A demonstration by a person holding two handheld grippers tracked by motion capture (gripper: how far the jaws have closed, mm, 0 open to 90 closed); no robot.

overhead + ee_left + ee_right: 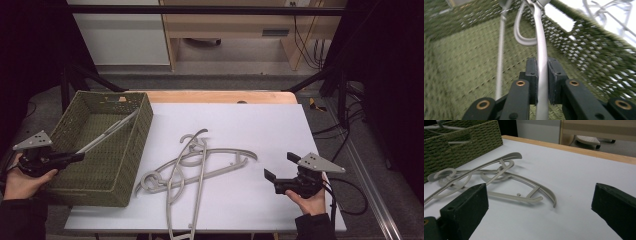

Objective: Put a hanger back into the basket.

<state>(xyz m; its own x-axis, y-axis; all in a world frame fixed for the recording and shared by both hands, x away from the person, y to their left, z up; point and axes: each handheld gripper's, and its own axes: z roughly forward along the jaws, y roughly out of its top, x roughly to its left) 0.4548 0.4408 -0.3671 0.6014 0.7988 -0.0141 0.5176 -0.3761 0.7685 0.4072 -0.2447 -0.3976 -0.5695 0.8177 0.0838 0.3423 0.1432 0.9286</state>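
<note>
High view: white table [260,130] is carrying the green woven basket [132,165] at its left edge. Beside the basket, to its right, loose grey hangers [200,165] are lying in a tangle. Inside the basket, one grey hanger [107,132] is slanting down, clamped by the left gripper [75,157]. Well right of the basket, the right gripper [281,167] is hovering, jaws standing wide apart and empty.

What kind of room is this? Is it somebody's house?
Probably not a house: it looks like a lab or workshop set up for recording. A dark metal frame stands around the white table, cables hang by plain wooden furniture, and a person works grey hangers with hand-held grippers.
</note>
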